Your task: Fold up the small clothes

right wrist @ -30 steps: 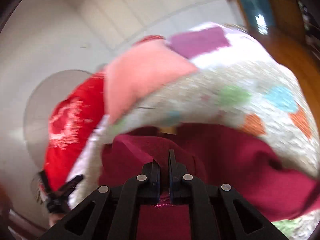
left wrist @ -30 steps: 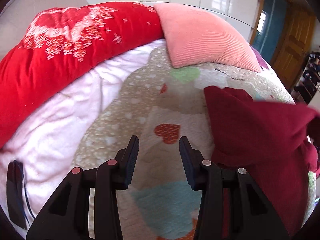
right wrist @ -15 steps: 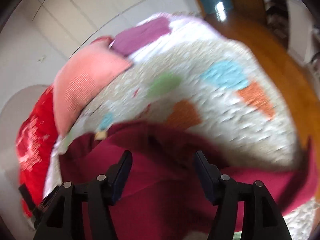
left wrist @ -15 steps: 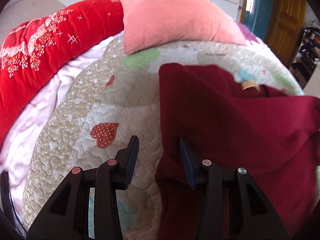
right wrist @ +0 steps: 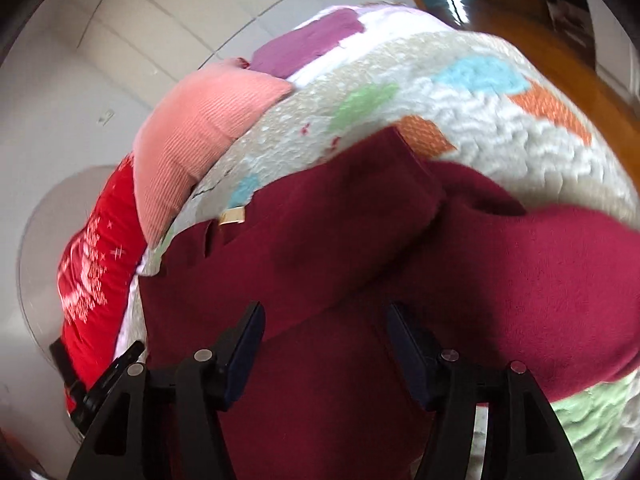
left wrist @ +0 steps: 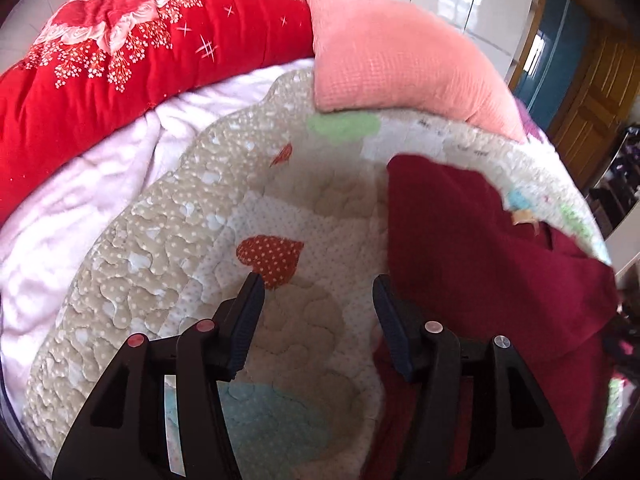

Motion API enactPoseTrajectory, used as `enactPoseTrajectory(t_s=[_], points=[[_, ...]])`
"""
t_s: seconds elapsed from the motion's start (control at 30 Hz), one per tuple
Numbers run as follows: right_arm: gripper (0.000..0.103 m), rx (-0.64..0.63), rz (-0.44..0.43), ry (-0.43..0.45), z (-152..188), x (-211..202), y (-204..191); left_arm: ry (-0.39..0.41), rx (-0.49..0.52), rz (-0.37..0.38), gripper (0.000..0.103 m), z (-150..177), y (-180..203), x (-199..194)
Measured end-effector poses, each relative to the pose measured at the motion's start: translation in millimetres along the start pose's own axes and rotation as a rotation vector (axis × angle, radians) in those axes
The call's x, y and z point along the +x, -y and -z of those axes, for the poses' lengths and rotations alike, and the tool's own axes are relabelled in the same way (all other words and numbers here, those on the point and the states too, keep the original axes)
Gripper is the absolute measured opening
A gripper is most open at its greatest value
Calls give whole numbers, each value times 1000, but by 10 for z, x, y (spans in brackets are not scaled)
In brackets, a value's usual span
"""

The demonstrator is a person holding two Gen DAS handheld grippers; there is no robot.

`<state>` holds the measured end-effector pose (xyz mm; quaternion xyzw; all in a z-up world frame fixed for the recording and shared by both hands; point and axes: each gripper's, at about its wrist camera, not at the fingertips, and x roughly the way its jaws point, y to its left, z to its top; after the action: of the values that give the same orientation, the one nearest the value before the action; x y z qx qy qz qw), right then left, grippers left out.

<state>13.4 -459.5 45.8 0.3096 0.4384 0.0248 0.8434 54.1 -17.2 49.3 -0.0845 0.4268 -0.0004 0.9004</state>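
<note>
Maroon garment (right wrist: 360,248), lying part-folded on patchwork quilt (left wrist: 168,240) below pink pillow (left wrist: 400,64) and red floral duvet (left wrist: 120,64); left gripper (left wrist: 318,312) beside its edge, jaws opening over bare quilt; right gripper (right wrist: 324,344) above it, jaws spread, gripping nothing.

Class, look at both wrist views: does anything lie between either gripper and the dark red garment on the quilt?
Nothing visible does. The right gripper hangs open directly over the dark red garment; the left gripper, jaws opening, sits beside its edge over bare quilt.
</note>
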Motion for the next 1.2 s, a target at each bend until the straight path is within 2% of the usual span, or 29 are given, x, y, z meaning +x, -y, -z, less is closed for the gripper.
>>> enactPoseTrajectory(t_s=[0.03,0.1,0.13,0.2,0.3,0.37,0.43,0.47,0.53,0.63,0.7,0.77,0.8,0.83,0.9,0.93,1.07,1.13,1.17,1.2], points=[[61,23,-13,7,-8,50,23,0,-10,25,57,-3,29,-31],[43,58,-85,50,-87,118,38,-12,-15,68,57,-22,113,-34],[5,57,-103,57,-125,162,30,-23,-9,77,57,-25,155,-28],[5,78,-121,41,-127,211,6,-47,26,85,57,-3,282,7],[5,36,-176,46,14,-5,-87,-51,77,56,57,61,380,30],[5,-18,-159,37,185,-171,-151,-54,60,44,57,44,316,105],[5,-26,-135,5,284,-167,-105,-74,10,69,57,15,229,185],[13,-33,-95,-17,321,-112,-60,-91,-15,91,57,-2,198,224],[20,-67,-21,-50,374,-93,4,-120,-41,136,57,-26,177,285],[51,-109,-24,28,434,-391,21,-118,-24,157,57,-39,210,293],[53,-123,-15,84,469,-581,48,-112,-7,177,57,-40,244,296],[54,-111,-31,91,485,-700,130,-123,-23,241,57,-36,244,303],[54,-98,-39,81,499,-736,186,-134,-28,271,52,-35,248,323],[54,-89,-43,77,506,-753,219,-146,-25,283,32,-38,262,345],[54,-81,-48,78,533,-814,288,-158,9,284,23,-41,316,379],[54,-83,-39,82,548,-836,295,-151,19,285,11,-48,323,371],[54,-81,-47,81,591,-857,273,-117,16,276,9,-178,170,241],[54,-97,-44,81,596,-849,243,-89,15,210,6,-227,43,211],[54,-104,-45,76,595,-816,214,-105,0,184,6,-226,-46,257],[54,-113,-42,72,590,-777,182,-114,-7,163,0,-204,-94,282]])
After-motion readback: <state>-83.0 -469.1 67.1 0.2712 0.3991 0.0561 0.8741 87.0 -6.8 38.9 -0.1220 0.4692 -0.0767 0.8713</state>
